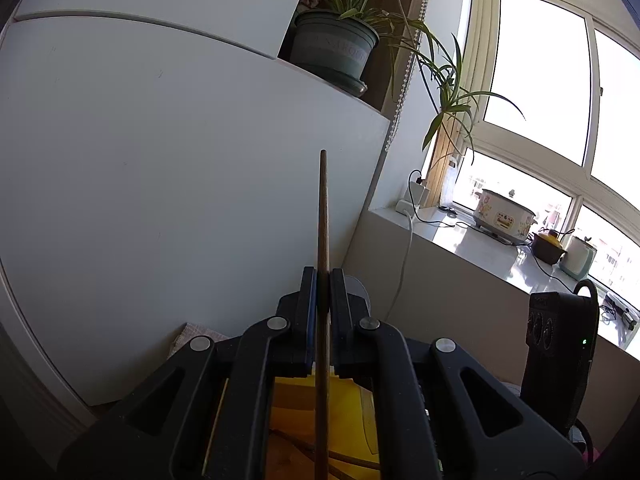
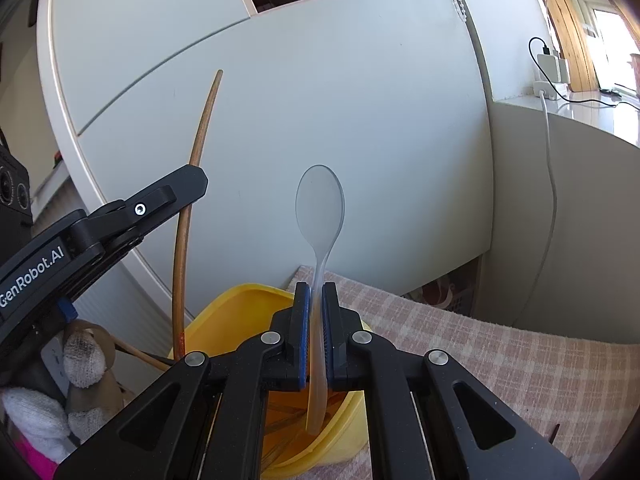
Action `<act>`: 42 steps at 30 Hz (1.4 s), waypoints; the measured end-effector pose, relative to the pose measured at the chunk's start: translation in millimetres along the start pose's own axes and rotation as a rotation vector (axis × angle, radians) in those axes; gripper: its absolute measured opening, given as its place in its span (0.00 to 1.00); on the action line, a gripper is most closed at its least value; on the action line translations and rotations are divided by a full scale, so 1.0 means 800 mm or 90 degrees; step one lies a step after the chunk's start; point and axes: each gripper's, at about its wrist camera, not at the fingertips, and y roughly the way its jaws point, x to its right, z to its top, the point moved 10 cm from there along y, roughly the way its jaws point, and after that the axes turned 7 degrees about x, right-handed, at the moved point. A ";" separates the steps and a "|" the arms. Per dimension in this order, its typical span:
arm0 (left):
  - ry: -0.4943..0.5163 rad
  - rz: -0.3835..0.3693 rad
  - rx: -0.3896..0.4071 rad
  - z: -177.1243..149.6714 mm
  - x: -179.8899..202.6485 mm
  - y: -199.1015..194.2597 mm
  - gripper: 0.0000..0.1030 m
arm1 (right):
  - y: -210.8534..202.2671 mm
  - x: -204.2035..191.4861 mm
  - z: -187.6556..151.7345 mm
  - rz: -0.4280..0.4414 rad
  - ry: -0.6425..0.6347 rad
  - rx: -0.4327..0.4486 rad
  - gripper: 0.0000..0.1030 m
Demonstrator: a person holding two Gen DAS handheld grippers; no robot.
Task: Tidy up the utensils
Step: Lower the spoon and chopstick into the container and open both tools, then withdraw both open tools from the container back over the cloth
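Observation:
My left gripper [image 1: 323,276] is shut on a brown wooden chopstick [image 1: 322,216] that stands upright, its tip pointing up before a white cabinet. Its lower end reaches down over a yellow container [image 1: 320,400]. In the right wrist view the same left gripper [image 2: 196,180] comes in from the left, holding the chopstick [image 2: 196,148] over the yellow container [image 2: 232,312]. My right gripper [image 2: 317,292] is shut on the handle of a clear plastic spoon [image 2: 320,204], bowl upward, with the handle's end hanging inside the container. More wooden sticks lie in the container.
The container stands on a checked cloth [image 2: 480,344] on a table. A white cabinet [image 1: 160,160] rises close behind. A potted plant [image 1: 332,48] sits in a shelf niche. A windowsill [image 1: 480,248] holds cookers and cables. A gloved hand [image 2: 80,356] holds the left gripper.

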 end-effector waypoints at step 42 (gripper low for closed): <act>0.039 -0.014 -0.016 -0.018 0.006 -0.119 0.31 | -0.102 -0.013 -0.005 -0.008 0.044 0.026 0.20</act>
